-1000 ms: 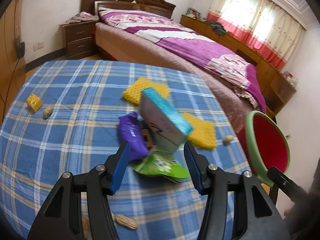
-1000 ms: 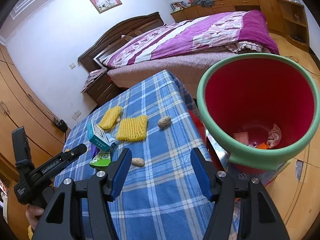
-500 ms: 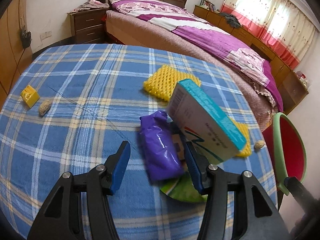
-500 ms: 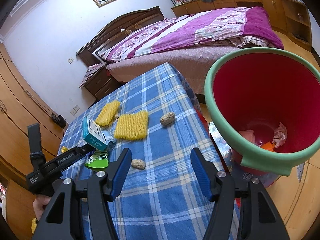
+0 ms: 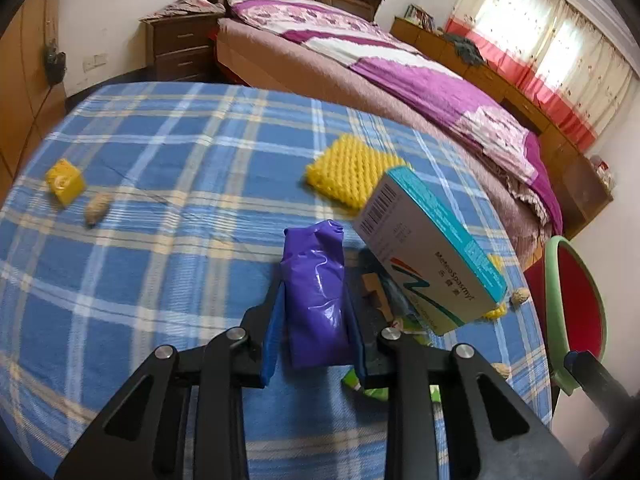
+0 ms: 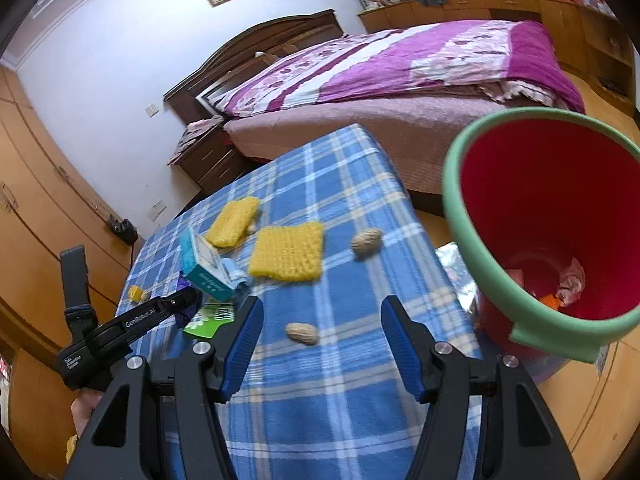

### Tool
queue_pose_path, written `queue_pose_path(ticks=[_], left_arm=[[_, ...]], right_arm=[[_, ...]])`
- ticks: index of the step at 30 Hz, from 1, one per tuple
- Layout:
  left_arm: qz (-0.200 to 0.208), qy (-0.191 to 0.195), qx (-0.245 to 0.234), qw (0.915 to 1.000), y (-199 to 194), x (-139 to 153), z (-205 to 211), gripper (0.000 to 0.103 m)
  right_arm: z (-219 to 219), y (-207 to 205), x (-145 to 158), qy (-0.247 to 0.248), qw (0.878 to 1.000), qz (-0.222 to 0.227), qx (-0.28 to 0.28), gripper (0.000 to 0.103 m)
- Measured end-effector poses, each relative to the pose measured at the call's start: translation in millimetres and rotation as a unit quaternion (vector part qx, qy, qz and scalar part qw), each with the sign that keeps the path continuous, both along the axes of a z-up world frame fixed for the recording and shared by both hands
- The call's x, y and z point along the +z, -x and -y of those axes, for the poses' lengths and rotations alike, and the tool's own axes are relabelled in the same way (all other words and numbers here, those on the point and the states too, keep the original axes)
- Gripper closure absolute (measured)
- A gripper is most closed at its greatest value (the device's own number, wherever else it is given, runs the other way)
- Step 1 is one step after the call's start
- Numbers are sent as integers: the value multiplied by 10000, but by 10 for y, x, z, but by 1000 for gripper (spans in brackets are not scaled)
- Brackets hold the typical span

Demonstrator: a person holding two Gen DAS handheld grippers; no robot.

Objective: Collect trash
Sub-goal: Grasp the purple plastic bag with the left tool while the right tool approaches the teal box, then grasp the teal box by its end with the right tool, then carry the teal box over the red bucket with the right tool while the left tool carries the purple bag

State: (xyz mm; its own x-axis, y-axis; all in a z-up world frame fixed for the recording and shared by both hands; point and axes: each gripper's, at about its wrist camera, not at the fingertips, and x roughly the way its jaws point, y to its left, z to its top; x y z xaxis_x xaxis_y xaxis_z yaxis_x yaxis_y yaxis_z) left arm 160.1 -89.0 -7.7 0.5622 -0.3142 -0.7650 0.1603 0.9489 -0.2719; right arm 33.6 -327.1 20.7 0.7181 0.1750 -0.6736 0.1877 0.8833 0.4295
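Observation:
A crumpled purple wrapper point(image 5: 316, 280) lies on the blue plaid tablecloth point(image 5: 160, 160). My left gripper point(image 5: 314, 292) has its jaws closing on the wrapper, and both blue pads touch its sides. Leaning just right of it is a teal and white box point(image 5: 428, 256), with a green wrapper point(image 5: 372, 388) underneath. My right gripper point(image 6: 320, 308) hangs open over the table with nothing in it, and a peanut point(image 6: 302, 333) lies on the cloth between its fingers. The red bin with a green rim point(image 6: 454, 184) stands off the table's right edge, with scraps inside.
Two yellow foam nets point(image 6: 288, 256) point(image 6: 234, 226) and another peanut point(image 6: 366, 241) lie on the cloth. At the left sit a yellow block point(image 5: 65, 186) and a peanut point(image 5: 97, 208). A bed point(image 5: 400, 72) and a nightstand point(image 5: 180, 44) stand beyond the table.
My left gripper slid left from the box and green wrapper to the purple wrapper, sank, and narrowed its jaws onto it. The right gripper drifted over the table, still open.

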Motion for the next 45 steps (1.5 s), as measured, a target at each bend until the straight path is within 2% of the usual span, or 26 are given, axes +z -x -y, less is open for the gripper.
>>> queue_pose_path(ticks=[6,11,29,31,35,36,39,45], left_arm=[[158,69,199,9997,105,133,-229,73],[206,-14,386,9990,169,187,-410,73],[166,45,761,9969,189,135,-784,73],[153,72,760,9970,195,125,-797,73],[107,113,715,9973,203,92,-789,73],[104,118,703,9974,206,88,-786,73],[114,127,672,9976,224,91,-777,73],[137,173,674,9975,279,123,-781,73]], right_arm=[[-258,-186,51,131,9991,-13,408,39],[-492,-364,48,277,9971,-32,705,39],[-1086,-977,-78,854,9853,-219,1463,39],[-1135,-1018,-102,971,9838,-257,1484,44],[-1191,-1054,-144,1057,9821,-309,1527,74],[-1191,-1060,-157,1050,9822,-330,1523,78],[-1176,-1047,-163,1071,9832,-329,1442,82],[-1108,-948,-79,935,9861,-192,1362,83]])
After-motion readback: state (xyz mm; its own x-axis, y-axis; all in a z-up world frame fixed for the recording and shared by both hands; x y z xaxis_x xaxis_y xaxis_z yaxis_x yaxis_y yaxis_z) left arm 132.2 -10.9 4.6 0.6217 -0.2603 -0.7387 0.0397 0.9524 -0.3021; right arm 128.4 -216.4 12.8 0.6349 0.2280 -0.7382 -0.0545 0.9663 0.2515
